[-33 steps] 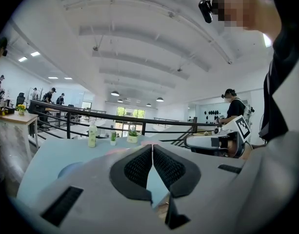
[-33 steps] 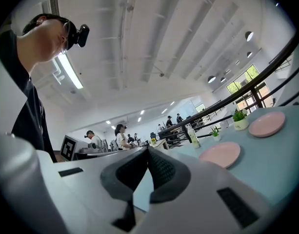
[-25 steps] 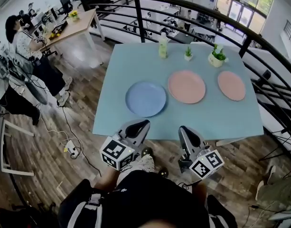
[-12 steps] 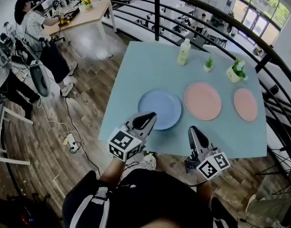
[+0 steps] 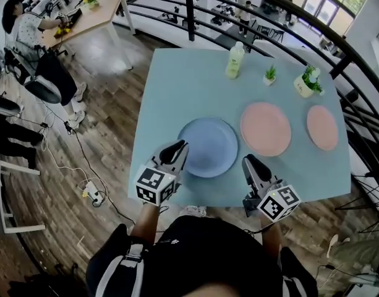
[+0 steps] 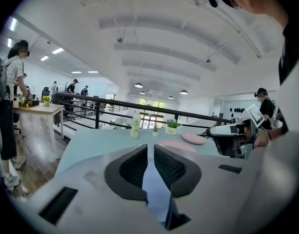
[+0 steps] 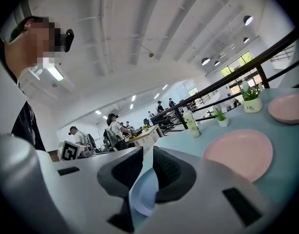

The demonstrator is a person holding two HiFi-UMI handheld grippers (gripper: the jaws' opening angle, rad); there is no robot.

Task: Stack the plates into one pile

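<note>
Both grippers move forward over the table (image 5: 177, 85) edge. Left gripper (image 5: 178, 148) closed, empty, blue plate (image 5: 208, 147) just right of its tip. Right gripper (image 5: 248, 163) closed, empty, blue plate left-ahead, pink plates (image 5: 265, 129) beyond it.

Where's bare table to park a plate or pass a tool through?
Widest bare patch: the table at far left, between the blue plate and the bottle. A narrower strip lies along the near-right edge before the middle pink plate and right pink plate. Crowded: far right, by the small plant and larger plant.
</note>
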